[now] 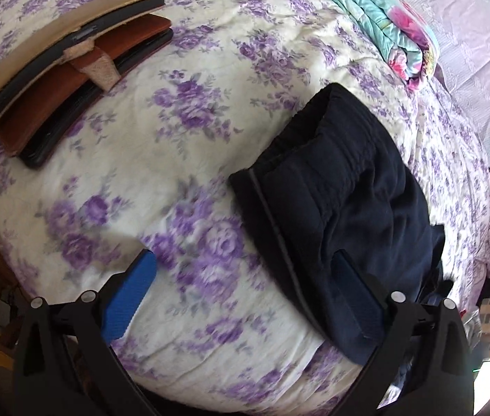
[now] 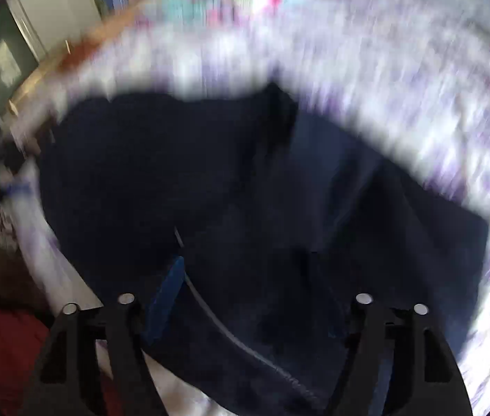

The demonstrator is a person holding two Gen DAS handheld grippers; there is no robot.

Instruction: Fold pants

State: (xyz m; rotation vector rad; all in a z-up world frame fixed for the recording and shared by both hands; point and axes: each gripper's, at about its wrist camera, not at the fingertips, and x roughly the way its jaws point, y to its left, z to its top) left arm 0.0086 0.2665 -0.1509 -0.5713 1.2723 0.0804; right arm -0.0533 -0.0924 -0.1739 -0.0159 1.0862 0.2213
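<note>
Left wrist view: the left tool (image 1: 245, 287) is seen spread wide, nothing held, its right pad over the folded dark pants (image 1: 345, 208) lying just ahead on the bed (image 1: 182, 180). Through blur, the right tool (image 2: 248, 294) is also seen wide above the cloth, gripping nothing. A fold appears finished; smoothing or one more fold is judged next. Beyond lie stacked cases (image 1: 61, 79) and a folded quilt (image 1: 383, 27).

Dark navy pants (image 1: 342, 187) of soft, matt knit cloth lie on a bedspread (image 1: 182, 159) of crinkled cotton-like fabric printed with purple flowers. The left tongs (image 1: 245, 277) show matt black plastic arms, ribbed blue pads (image 1: 130, 294) and shiny metal pins; nearby cases (image 1: 54, 79) look suede-like.
</note>
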